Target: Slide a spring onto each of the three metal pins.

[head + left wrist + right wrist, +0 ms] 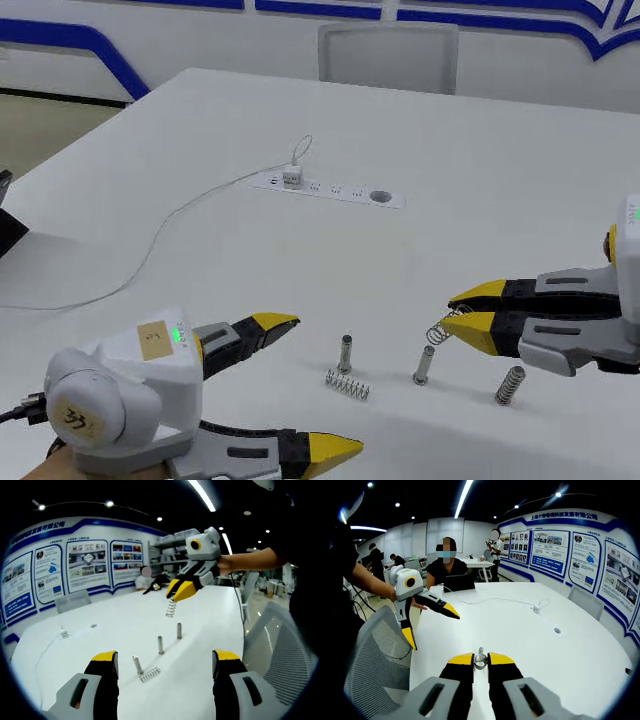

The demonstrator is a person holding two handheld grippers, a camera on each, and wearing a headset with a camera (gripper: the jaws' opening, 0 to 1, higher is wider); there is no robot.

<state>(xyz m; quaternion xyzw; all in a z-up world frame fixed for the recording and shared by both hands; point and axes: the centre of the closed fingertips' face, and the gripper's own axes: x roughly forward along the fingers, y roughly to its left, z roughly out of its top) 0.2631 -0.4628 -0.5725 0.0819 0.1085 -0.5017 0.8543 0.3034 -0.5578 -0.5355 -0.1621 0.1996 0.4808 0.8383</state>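
Observation:
Three short metal pins stand on the white table [420,150]: a bare left pin [345,353], a bare middle pin [424,365], and a right pin [510,385] wrapped in a spring. A loose spring [347,384] lies flat by the left pin. My right gripper [458,312] is shut on another spring [440,328], which hangs just above the middle pin; that spring [480,661] sits between its yellow tips. My left gripper [310,385] stands open at the near left, nothing in it, with the loose spring [150,674] and pins ahead of it.
A power strip [330,188] with a white charger and a cable trailing left lies mid-table. A grey chair [388,55] stands at the far edge. A seated person [447,567] is beyond the table, and a mesh chair [380,650] is beside it.

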